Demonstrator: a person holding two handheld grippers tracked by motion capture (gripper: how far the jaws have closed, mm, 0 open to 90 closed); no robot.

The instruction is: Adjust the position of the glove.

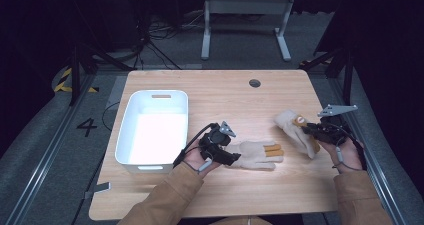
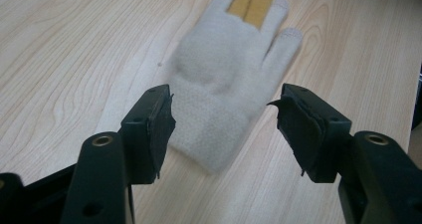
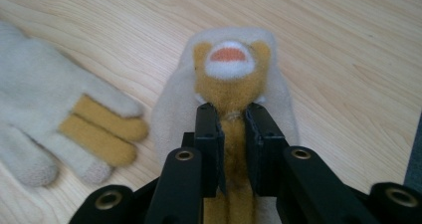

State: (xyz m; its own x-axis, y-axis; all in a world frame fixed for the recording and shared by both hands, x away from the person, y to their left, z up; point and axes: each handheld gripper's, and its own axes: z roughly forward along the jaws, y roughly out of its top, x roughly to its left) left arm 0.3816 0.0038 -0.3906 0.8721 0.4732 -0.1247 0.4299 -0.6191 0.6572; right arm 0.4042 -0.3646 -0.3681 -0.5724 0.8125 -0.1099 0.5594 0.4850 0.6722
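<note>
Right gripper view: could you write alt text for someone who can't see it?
Two black jaws of the right gripper pinch the mustard-yellow strip of a cream glove with an animal face, on a pale wooden table. A second cream glove with two yellow fingers lies flat to the left, apart from it.

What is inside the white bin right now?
The white bin looks empty in the high view: a bare, bright floor. Glare washes it out and the near wall hides a strip of floor. Both gloves are out on the table.
</note>
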